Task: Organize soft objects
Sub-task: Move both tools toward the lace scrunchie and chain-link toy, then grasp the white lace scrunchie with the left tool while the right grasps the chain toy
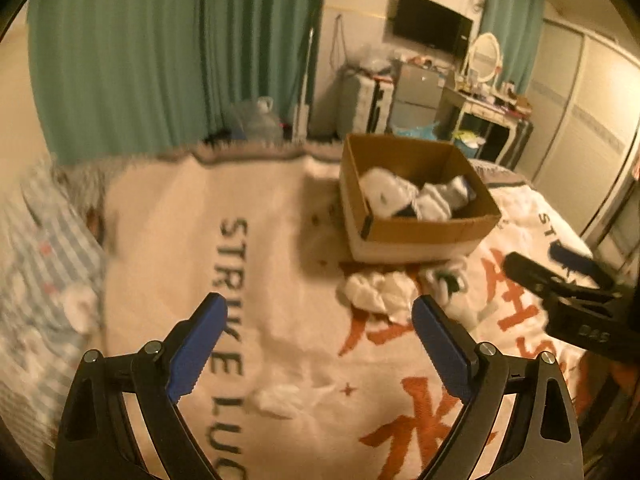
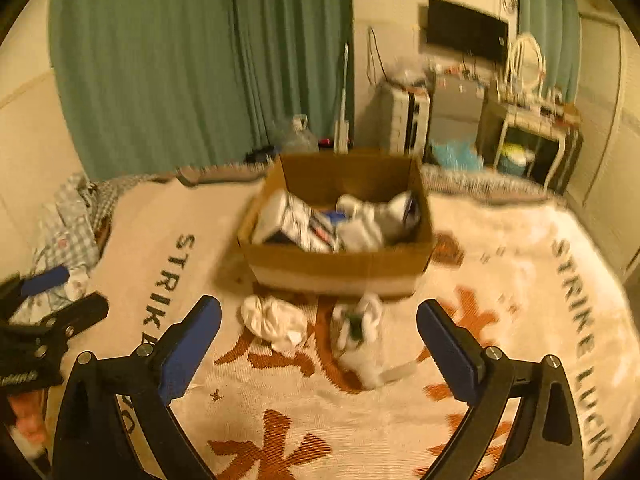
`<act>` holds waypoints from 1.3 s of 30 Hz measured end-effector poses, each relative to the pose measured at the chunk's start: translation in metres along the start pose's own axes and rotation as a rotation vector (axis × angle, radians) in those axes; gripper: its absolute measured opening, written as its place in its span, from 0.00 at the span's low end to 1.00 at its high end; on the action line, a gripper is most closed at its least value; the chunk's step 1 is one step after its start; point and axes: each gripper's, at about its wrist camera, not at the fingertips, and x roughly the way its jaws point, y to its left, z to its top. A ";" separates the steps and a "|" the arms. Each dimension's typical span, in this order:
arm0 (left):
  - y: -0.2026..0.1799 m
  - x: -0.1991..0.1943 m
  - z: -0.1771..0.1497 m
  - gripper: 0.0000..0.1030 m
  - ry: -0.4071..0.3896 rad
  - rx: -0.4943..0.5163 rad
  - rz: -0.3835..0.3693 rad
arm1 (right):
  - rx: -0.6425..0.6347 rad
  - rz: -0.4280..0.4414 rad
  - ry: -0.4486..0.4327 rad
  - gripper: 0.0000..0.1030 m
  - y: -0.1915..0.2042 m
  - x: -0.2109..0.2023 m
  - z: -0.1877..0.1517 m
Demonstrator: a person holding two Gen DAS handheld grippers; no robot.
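Inside, the cardboard box (image 2: 340,268) holds rolled socks (image 2: 360,232); both jaws gape empty.

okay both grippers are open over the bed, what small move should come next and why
Probably lower the right gripper onto the white sock with dark markings. It lies loose on the blanket before the cardboard box, between the open jaws.

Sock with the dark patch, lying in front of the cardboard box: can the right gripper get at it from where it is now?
Probably yes. The right gripper is open and the sock with the dark patch lies on the blanket between its fingers' line of approach, with nothing covering it. The crumpled white sock sits apart.
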 end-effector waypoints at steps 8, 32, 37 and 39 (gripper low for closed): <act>-0.028 0.069 -0.023 0.91 0.085 0.053 -0.012 | 0.168 0.000 0.070 0.96 -0.029 0.062 -0.029; -0.085 0.166 -0.031 0.91 0.153 0.236 -0.098 | 0.134 -0.009 0.163 0.34 -0.066 0.172 -0.029; -0.091 0.185 -0.023 0.88 0.172 0.214 -0.079 | 0.135 -0.007 0.140 0.32 -0.071 0.166 -0.031; -0.089 0.190 -0.023 0.76 0.176 0.215 -0.073 | 0.137 0.001 0.133 0.32 -0.072 0.164 -0.031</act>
